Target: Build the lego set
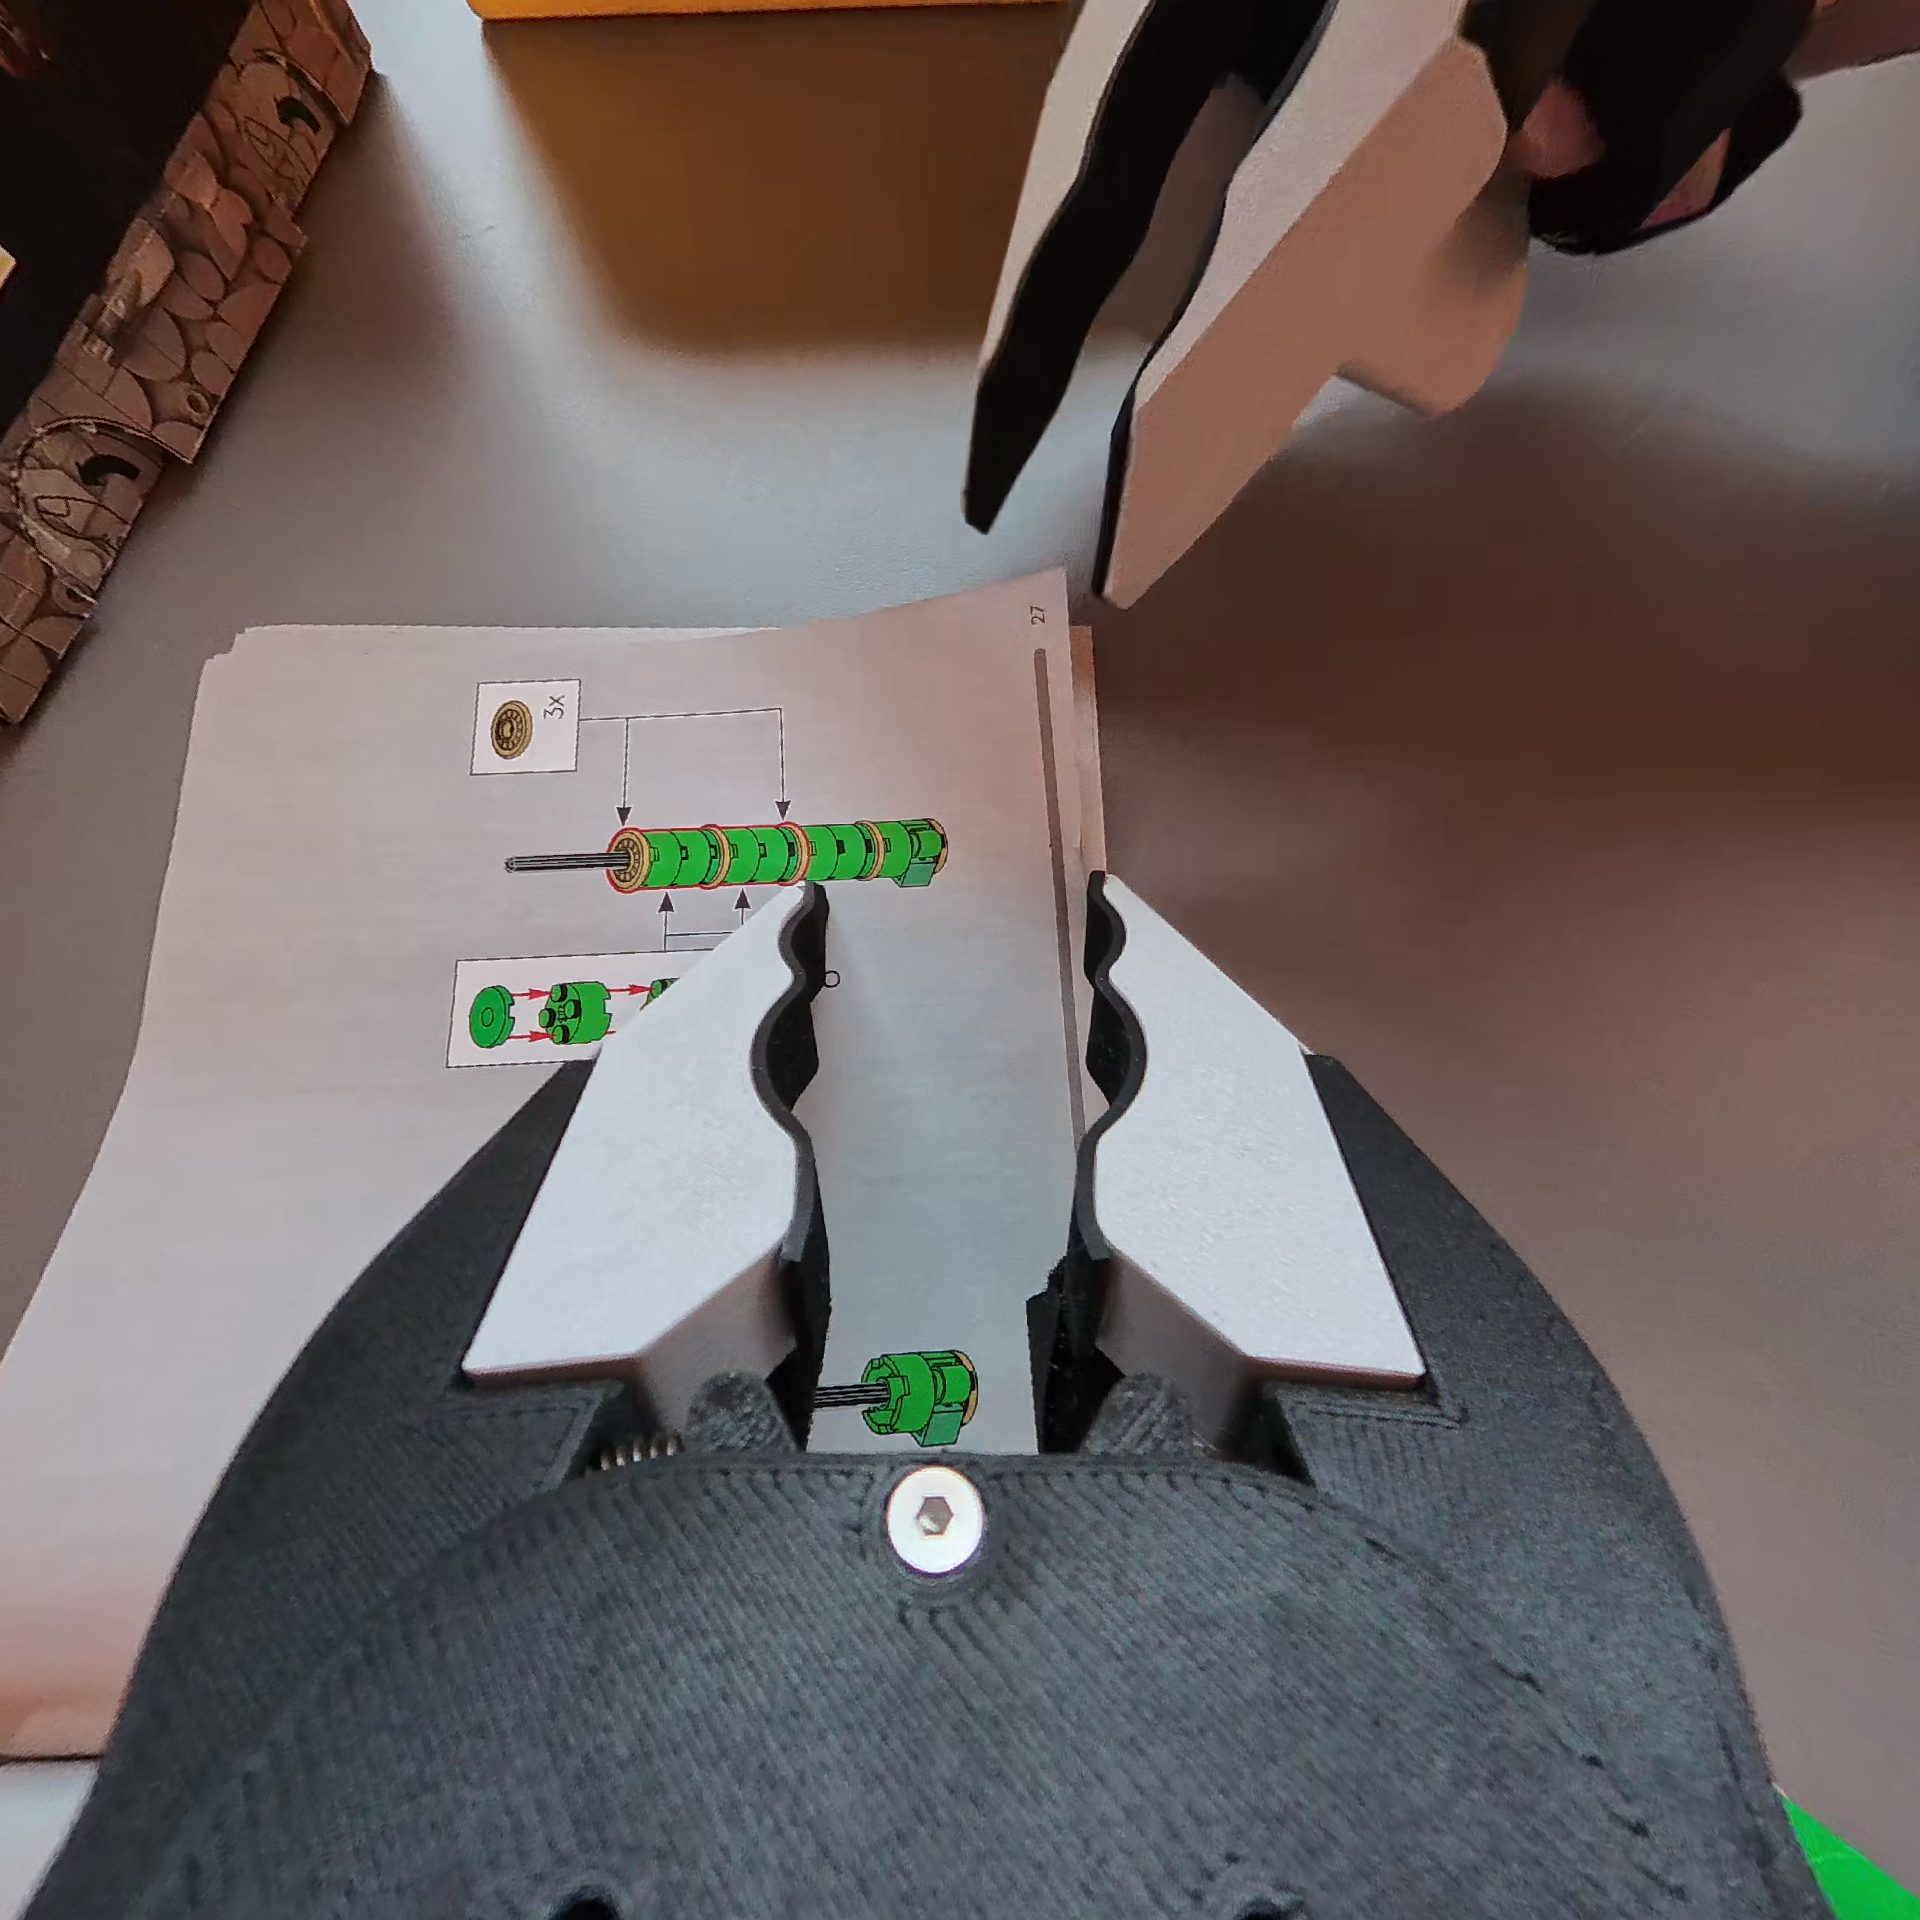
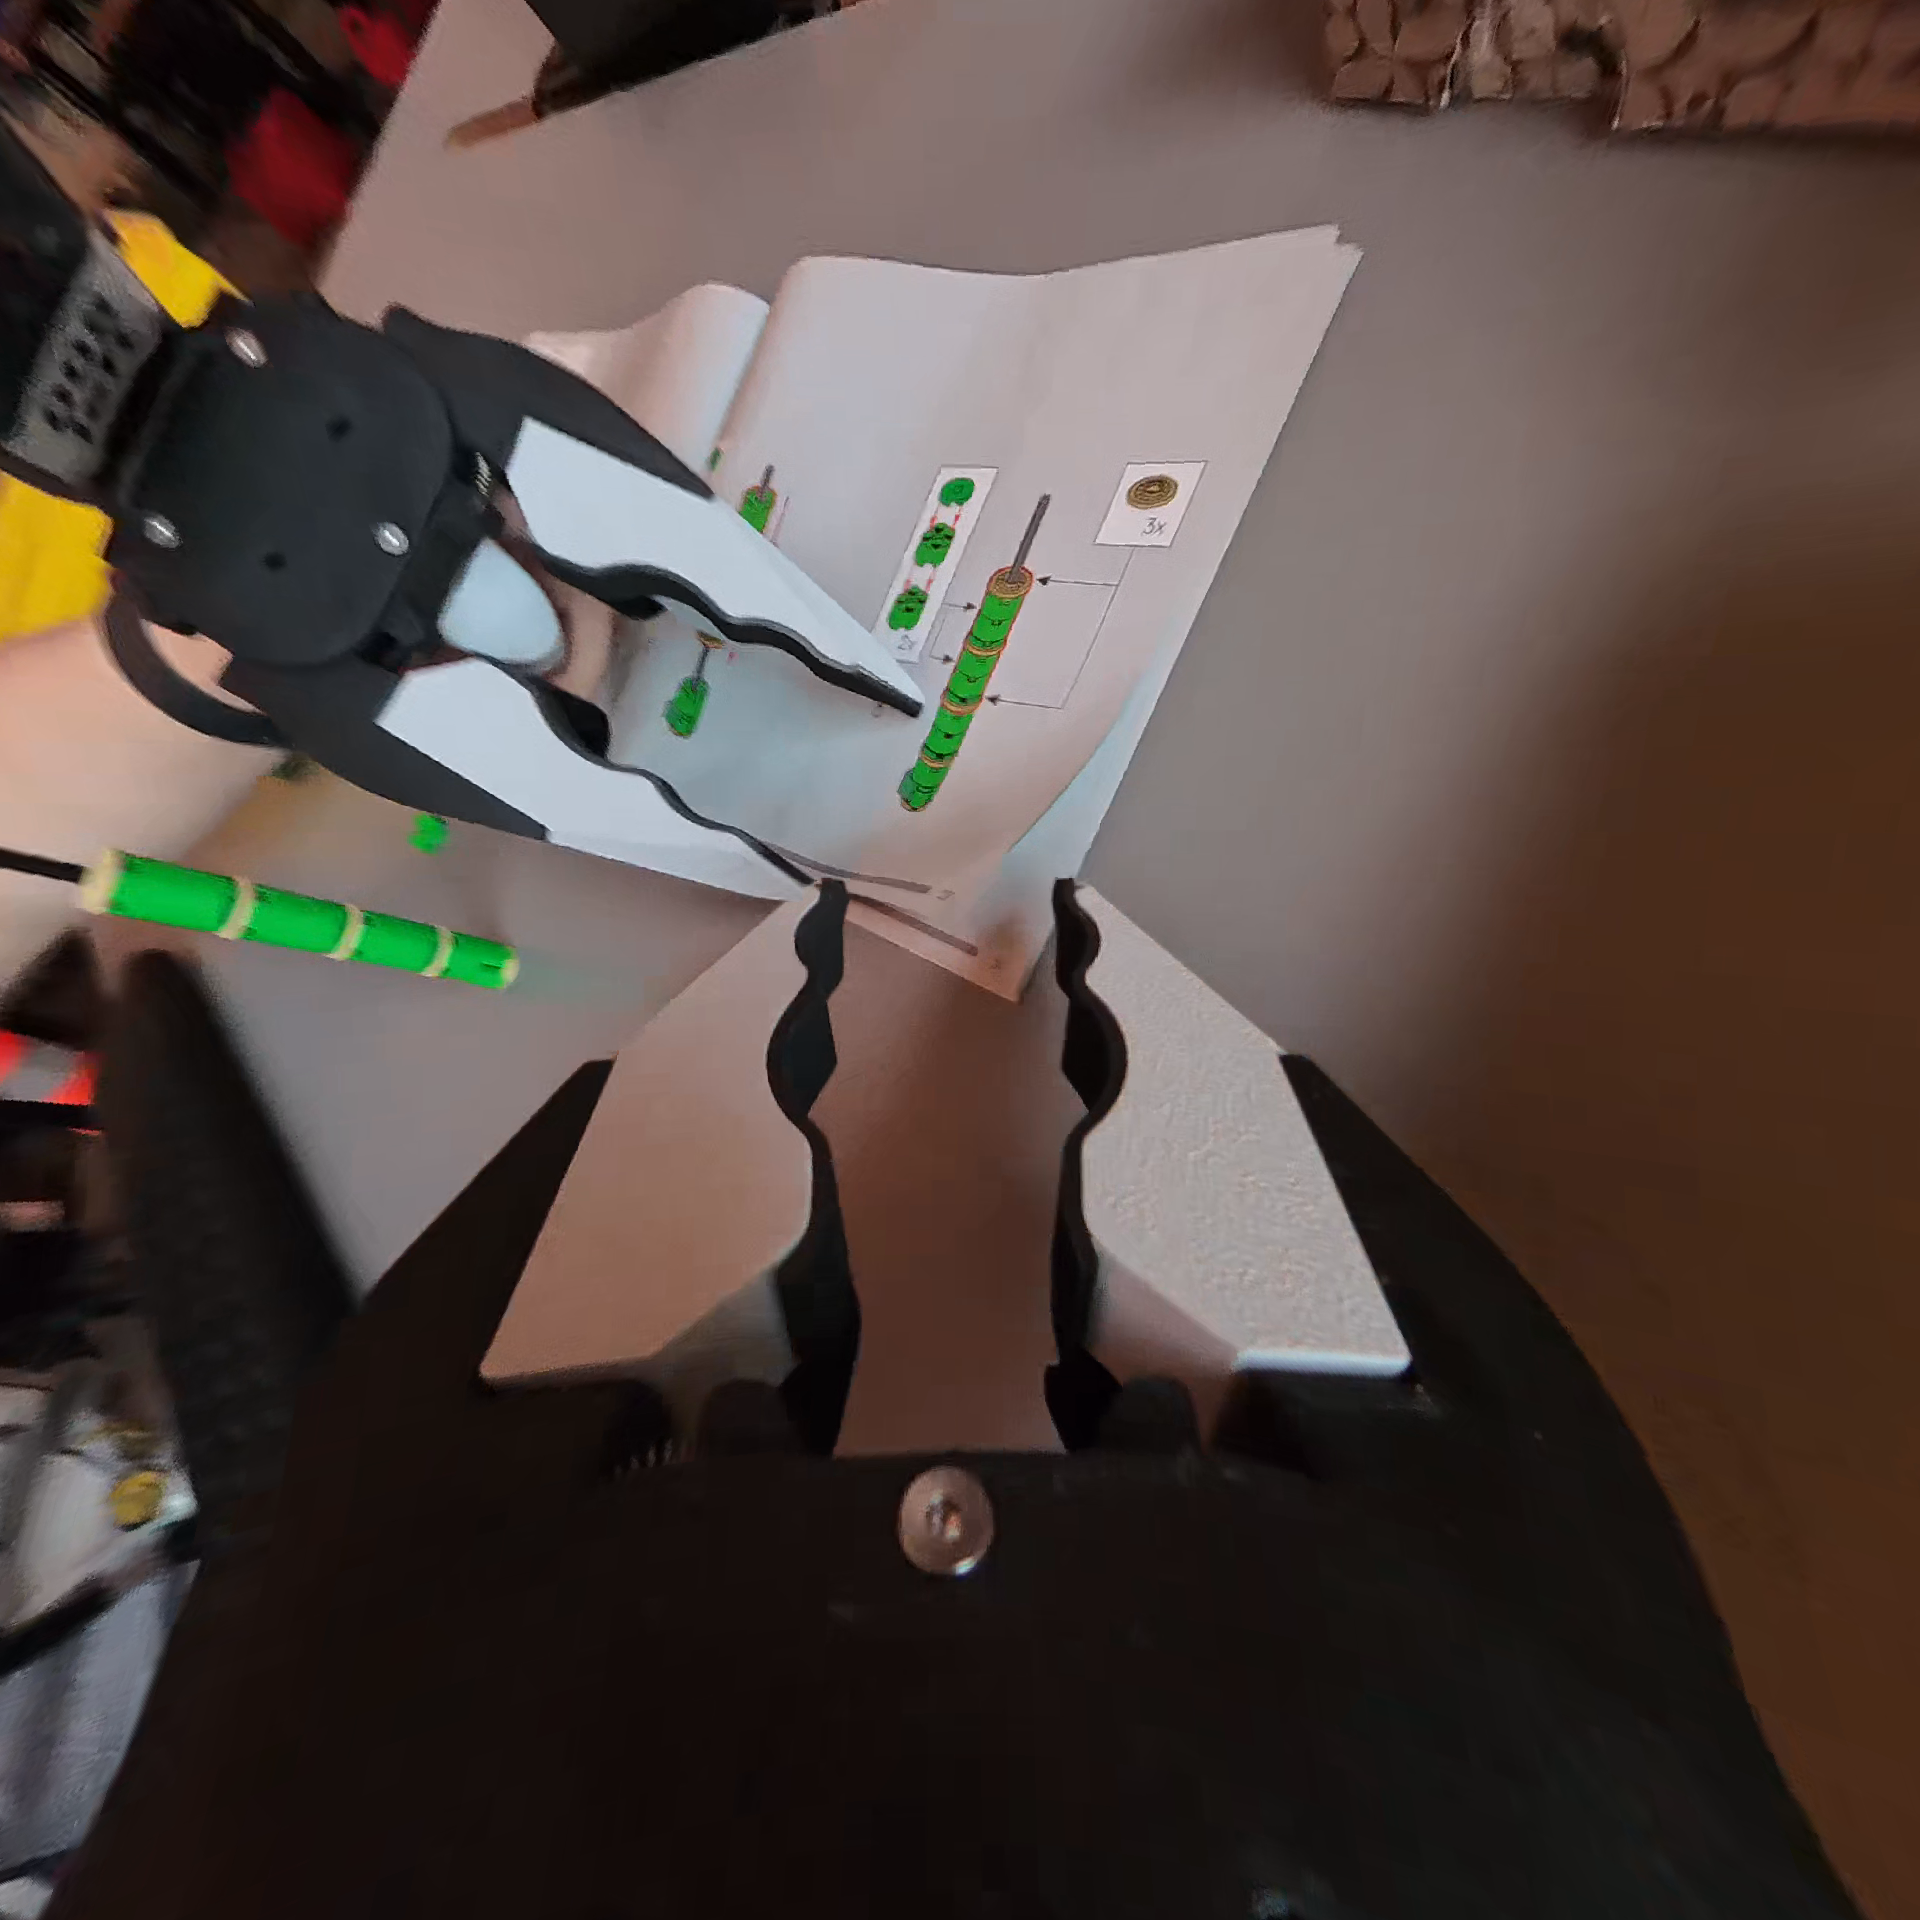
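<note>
Green lego rod (image 2: 301, 920), left of right gripper (image 2: 940, 894)

My left gripper (image 1: 951, 894) has a matt black plastic body with fine printed ridges, smooth pale grey fingers (image 1: 686, 1122) and a shiny metal screw (image 1: 935, 1523). The instruction booklet (image 1: 343, 935) is smooth matt paper on a matt grey table (image 1: 623, 468). The green rod assembly (image 2: 301, 920) looks like glossy plastic. The patterned box (image 1: 135, 343) looks like printed cardboard.
</note>
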The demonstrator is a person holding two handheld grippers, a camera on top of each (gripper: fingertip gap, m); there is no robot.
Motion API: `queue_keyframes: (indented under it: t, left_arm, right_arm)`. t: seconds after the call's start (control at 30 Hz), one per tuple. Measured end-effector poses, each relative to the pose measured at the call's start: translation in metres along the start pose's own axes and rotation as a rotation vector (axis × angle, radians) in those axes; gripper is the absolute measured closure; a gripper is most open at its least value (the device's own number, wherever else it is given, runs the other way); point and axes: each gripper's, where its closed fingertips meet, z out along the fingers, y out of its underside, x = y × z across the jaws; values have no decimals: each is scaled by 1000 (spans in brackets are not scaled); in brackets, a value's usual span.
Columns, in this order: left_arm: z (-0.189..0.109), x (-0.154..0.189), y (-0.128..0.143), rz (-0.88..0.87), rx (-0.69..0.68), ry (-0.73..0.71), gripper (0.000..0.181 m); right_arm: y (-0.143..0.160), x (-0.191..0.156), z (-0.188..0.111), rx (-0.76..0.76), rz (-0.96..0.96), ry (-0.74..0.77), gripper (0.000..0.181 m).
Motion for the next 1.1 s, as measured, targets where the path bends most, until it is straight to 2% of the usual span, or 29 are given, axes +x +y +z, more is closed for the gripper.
queue_keyframes:
  t: [0.17, 0.4, 0.53, 0.73, 1.1]
  left_arm:
    - [-2, -2, 0, -4, 6, -3, 131]
    - [-5, -4, 1, -7, 11, -9, 131]
    - [-4, -3, 2, -6, 8, -8, 131]
    - [-3, -4, 3, -4, 6, -11, 130]
    - [-4, -5, 4, -9, 3, -14, 130]
  right_arm:
    - [-10, -4, -9, 74, 212, -128, 150]
    - [-8, 0, -1, 59, 332, -151, 155]
    - [-15, -9, 4, 88, 395, -225, 155]
    - [-6, -6, 14, 36, 416, -191, 160]
    - [-8, -6, 13, 49, 415, -201, 158]
